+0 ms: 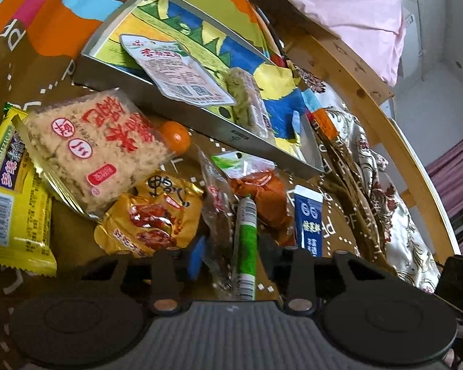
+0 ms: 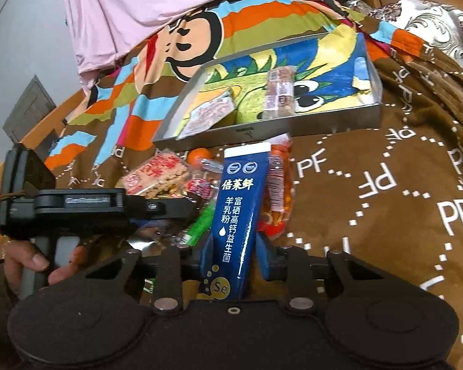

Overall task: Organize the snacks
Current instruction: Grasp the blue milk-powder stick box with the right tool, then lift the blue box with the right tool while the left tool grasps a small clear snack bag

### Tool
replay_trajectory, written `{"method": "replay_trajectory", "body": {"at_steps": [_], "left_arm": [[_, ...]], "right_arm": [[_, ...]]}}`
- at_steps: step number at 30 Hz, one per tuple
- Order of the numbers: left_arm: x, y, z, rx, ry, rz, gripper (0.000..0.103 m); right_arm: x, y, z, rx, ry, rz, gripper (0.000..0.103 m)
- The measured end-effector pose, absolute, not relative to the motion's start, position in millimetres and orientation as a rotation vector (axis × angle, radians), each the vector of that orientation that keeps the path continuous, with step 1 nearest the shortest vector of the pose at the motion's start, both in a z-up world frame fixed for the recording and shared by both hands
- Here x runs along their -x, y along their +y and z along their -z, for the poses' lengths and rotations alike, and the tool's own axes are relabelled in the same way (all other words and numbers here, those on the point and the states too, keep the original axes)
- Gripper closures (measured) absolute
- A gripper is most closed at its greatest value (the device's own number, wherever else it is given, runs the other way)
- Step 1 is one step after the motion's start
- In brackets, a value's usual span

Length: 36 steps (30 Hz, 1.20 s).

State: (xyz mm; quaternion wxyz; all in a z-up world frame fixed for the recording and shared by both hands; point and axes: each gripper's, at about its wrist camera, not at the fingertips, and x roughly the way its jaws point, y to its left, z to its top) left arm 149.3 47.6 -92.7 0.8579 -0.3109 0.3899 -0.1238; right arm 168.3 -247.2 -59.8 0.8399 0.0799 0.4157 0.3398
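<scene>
Snacks lie heaped on the brown printed blanket (image 1: 61, 231) before the silver metal tray (image 1: 176, 104). In the left wrist view, the left gripper (image 1: 236, 256) pinches a thin green-and-white stick sachet (image 1: 246, 240), its long axis pointing away toward the tray. In the right wrist view, the right gripper (image 2: 234, 254) pinches a long dark blue powder sachet (image 2: 236, 212), also pointing toward the tray (image 2: 293, 123).

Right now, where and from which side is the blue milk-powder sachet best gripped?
Across its narrow width near the lower end, from the near side along its length, as the right tongs do: the blue sachet is long and flat, and its far end lies against the other snacks.
</scene>
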Motion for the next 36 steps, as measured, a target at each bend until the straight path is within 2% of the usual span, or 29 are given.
{"method": "replay_trajectory", "body": {"at_steps": [4, 6, 7, 8, 9, 13, 14, 20, 26, 36], "left_arm": [[-159, 47, 94, 0.642, 0.820, 0.260, 0.068], [-163, 45, 98, 0.623, 0.845, 0.255, 0.073], [-163, 45, 99, 0.612, 0.850, 0.248, 0.080], [-163, 45, 99, 0.603, 0.852, 0.241, 0.082], [-162, 45, 100, 0.602, 0.851, 0.242, 0.082], [-161, 46, 100, 0.593, 0.852, 0.250, 0.083], [-161, 44, 100, 0.578, 0.851, 0.250, 0.083], [-161, 40, 99, 0.532, 0.854, 0.268, 0.082], [-160, 35, 97, 0.485, 0.855, 0.266, 0.084], [-153, 23, 85, 0.434, 0.861, 0.233, 0.089]], "right_arm": [[-168, -234, 68, -0.164, 0.929, -0.764, 0.070], [-166, -227, 74, -0.141, 0.954, -0.764, 0.068], [-164, -225, 74, -0.130, 0.952, -0.763, 0.067], [-163, -225, 75, -0.127, 0.954, -0.761, 0.064], [-163, -225, 76, -0.129, 0.962, -0.756, 0.062], [-154, -228, 79, -0.113, 0.962, -0.742, 0.062], [-151, -229, 78, -0.107, 0.954, -0.731, 0.067], [-134, -229, 71, -0.032, 0.890, -0.720, 0.074], [-112, -222, 56, 0.189, 0.736, -0.677, 0.075], [-114, -241, 47, 0.117, 0.687, -0.627, 0.075]]}}
